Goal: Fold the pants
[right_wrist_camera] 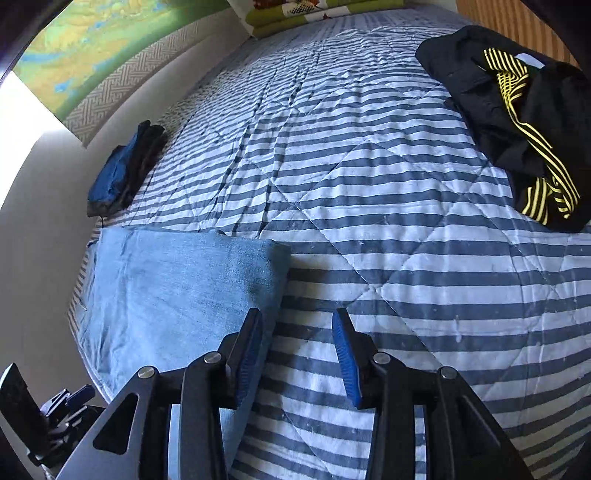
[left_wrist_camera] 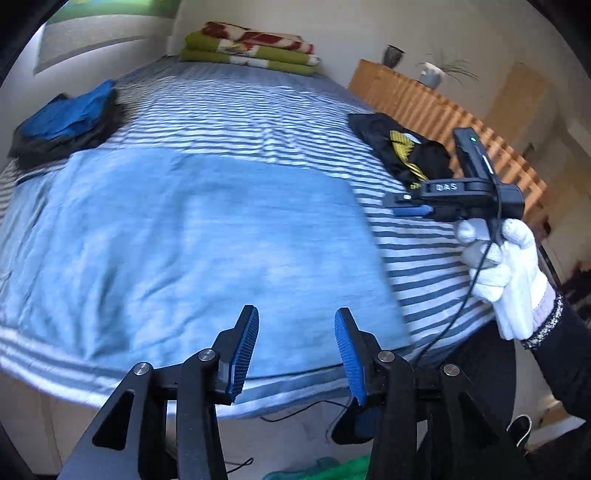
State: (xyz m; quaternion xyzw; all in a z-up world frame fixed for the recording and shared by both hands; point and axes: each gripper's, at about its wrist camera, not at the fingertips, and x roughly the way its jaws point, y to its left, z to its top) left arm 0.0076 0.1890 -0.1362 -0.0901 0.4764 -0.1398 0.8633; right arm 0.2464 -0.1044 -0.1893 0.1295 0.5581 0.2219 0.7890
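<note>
Both tongs, left tongs [left_wrist_camera: 297, 347] and right tongs [right_wrist_camera: 297, 350], are hanging released above the folded pants [left_wrist_camera: 192, 236] lying at lower left on the bed [right_wrist_camera: 369, 184]

The left wrist view is taken from above the near edge of the bed [left_wrist_camera: 236, 107], angled down across it toward the far wall, its own claw [left_wrist_camera: 295, 354] low in frame. The right wrist view is set closer, looking down the striped cover. Shared by both are the light blue pants [left_wrist_camera: 192, 236] [right_wrist_camera: 177, 291], the black garment [left_wrist_camera: 402, 147] [right_wrist_camera: 509, 122] and the folded blankets [left_wrist_camera: 251, 48] [right_wrist_camera: 295, 14].
</note>
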